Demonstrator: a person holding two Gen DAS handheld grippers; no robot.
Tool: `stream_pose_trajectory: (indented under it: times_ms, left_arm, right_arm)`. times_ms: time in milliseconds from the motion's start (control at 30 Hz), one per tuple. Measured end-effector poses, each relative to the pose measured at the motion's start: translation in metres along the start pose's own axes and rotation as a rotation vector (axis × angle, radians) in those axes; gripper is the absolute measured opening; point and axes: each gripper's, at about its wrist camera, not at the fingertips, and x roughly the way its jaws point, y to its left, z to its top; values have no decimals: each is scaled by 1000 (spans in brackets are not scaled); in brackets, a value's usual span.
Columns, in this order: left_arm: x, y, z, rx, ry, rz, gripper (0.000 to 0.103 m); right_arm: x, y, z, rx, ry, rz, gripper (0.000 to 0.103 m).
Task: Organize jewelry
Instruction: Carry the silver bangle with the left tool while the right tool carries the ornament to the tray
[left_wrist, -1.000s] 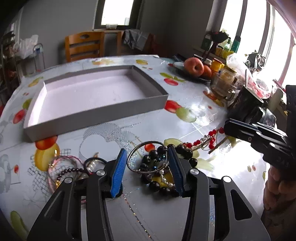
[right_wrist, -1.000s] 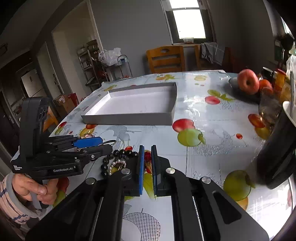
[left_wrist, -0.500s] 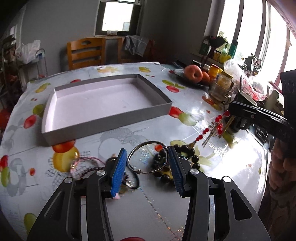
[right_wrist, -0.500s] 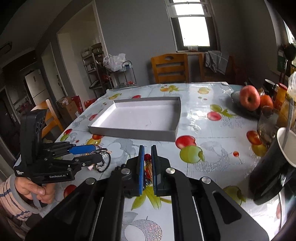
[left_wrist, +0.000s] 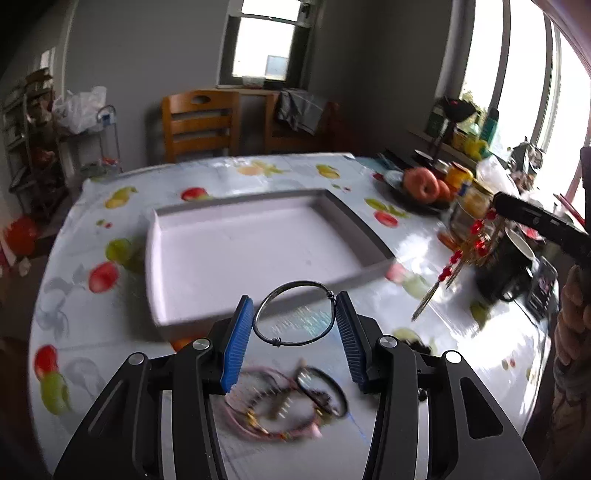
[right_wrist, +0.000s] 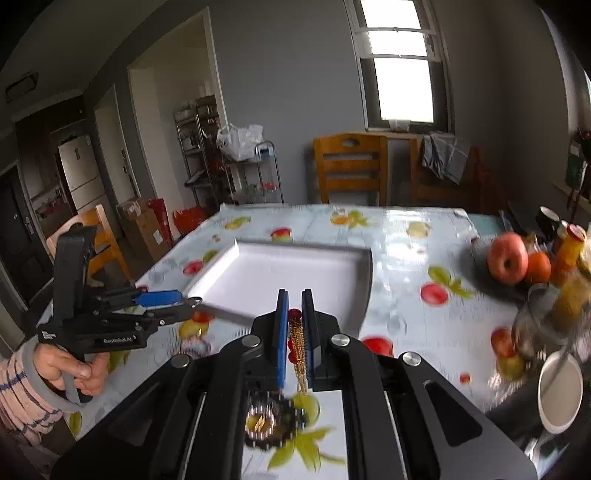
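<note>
My left gripper (left_wrist: 293, 319) is shut on a silver wire bangle (left_wrist: 293, 318), held flat between its blue pads above the table, just before the near wall of the shallow grey tray (left_wrist: 354, 275). From my right gripper (right_wrist: 294, 325) hangs a gold chain with red beads (right_wrist: 297, 343), which it is shut on; the same chain (left_wrist: 469, 251) dangles at the right in the left wrist view. The left gripper (right_wrist: 184, 308) shows at the left of the right wrist view, near the tray (right_wrist: 364, 291). Pink and dark bracelets (left_wrist: 284, 402) lie on the table below the bangle. A dark bead bracelet (right_wrist: 275, 424) lies under the right gripper.
A plate with apples (right_wrist: 508, 258), jars (right_wrist: 570, 247), a glass (right_wrist: 543, 317) and a dark mug (right_wrist: 554, 391) crowd the table's right side. Wooden chairs (right_wrist: 349, 166) stand behind the table. A hand (right_wrist: 70, 365) in a striped sleeve holds the left gripper.
Both grippers have risen from the jewelry pile and moved toward the tray, the left carrying the bangle, the right lifting the red-beaded chain off the table.
</note>
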Motion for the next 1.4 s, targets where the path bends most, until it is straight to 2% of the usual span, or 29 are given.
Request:
stream_pose_trajectory:
  times_ms: [233, 467, 633, 967, 1400]
  left_arm:
    - [15, 22, 32, -30, -20, 35, 48]
    - [47, 39, 53, -66, -1, 58, 48]
    - [74, 43, 56, -66, 28, 58, 48]
    - [120, 53, 35, -81, 120, 60, 48]
    - [139, 56, 18, -69, 190, 88, 48]
  right_arm:
    - [22, -1, 50, -7, -41, 22, 7]
    - [64, 0, 65, -4, -8, 30, 7]
    - [97, -3, 59, 12, 38, 31, 7]
    - [156, -18, 11, 41, 192, 15, 7]
    - [180, -28, -28, 62, 288, 24, 7]
